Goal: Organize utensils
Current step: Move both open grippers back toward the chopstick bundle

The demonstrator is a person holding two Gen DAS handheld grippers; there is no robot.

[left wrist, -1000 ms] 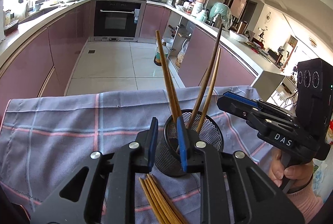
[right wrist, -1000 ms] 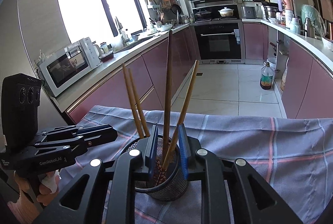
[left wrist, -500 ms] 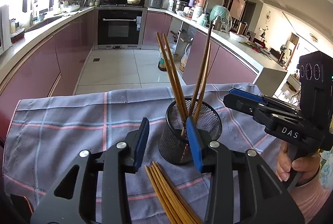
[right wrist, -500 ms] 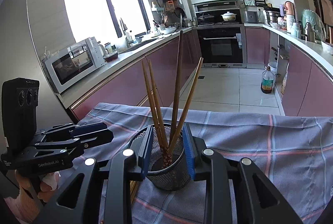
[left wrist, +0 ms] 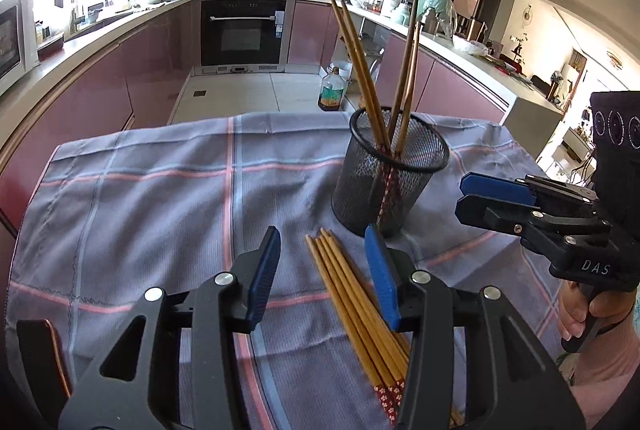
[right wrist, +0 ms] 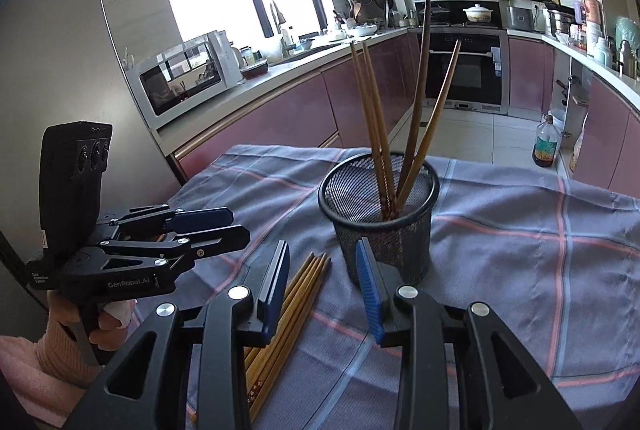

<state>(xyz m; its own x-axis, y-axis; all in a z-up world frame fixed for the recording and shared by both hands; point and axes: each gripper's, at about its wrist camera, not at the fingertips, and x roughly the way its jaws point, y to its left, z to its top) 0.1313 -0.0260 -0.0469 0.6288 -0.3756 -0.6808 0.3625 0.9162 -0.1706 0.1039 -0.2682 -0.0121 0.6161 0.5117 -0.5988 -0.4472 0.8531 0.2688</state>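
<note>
Left gripper (left wrist: pixel 322 272) jaws just opening over loose chopsticks (left wrist: pixel 356 304), mesh holder (left wrist: pixel 390 174) beyond, chopsticks upright inside

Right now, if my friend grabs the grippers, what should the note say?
Left hand-held gripper: open, empty, jaws just opened, above the loose chopsticks.
Right hand-held gripper: open, empty, jaws also just opened, near the cup.
Cup stands upright on the cloth.
Done: four chopsticks stand in the cup.
Left: the bundle lying beside the cup goes in.
</note>
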